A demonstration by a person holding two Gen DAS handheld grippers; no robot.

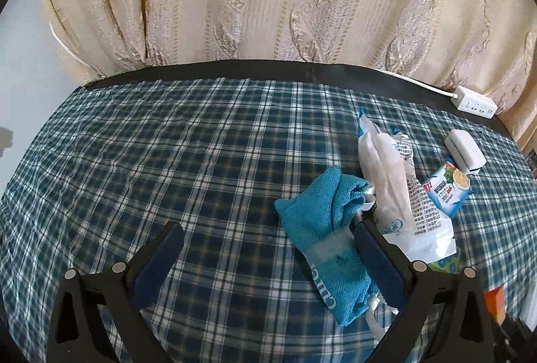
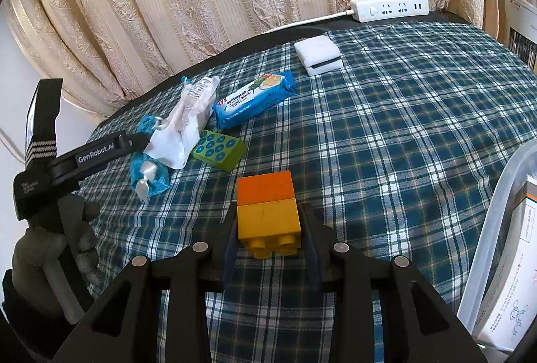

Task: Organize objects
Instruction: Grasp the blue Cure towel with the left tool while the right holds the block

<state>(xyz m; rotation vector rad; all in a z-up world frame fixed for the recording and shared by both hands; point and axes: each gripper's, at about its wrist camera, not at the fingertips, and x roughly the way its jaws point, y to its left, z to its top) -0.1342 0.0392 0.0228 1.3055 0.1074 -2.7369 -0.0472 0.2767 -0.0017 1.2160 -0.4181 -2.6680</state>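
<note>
Yellow-and-orange block [image 2: 266, 212] clamped in downward-tilted right gripper [image 2: 268, 248] jaws; left gripper [image 1: 265, 248] jaws apart.

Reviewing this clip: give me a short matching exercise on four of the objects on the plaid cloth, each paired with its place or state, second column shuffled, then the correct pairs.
Things:
1. yellow and orange block stack
2. green block
3. blue snack packet
4. power strip

Places or states:
A. at the far edge of the table, against the curtain
B. clamped between the right gripper's fingers
C. lying loose beside the crumpled white plastic bag
D. lying flat between the white plastic bag and the white box

Pairs: 1-B, 2-C, 3-D, 4-A
</note>
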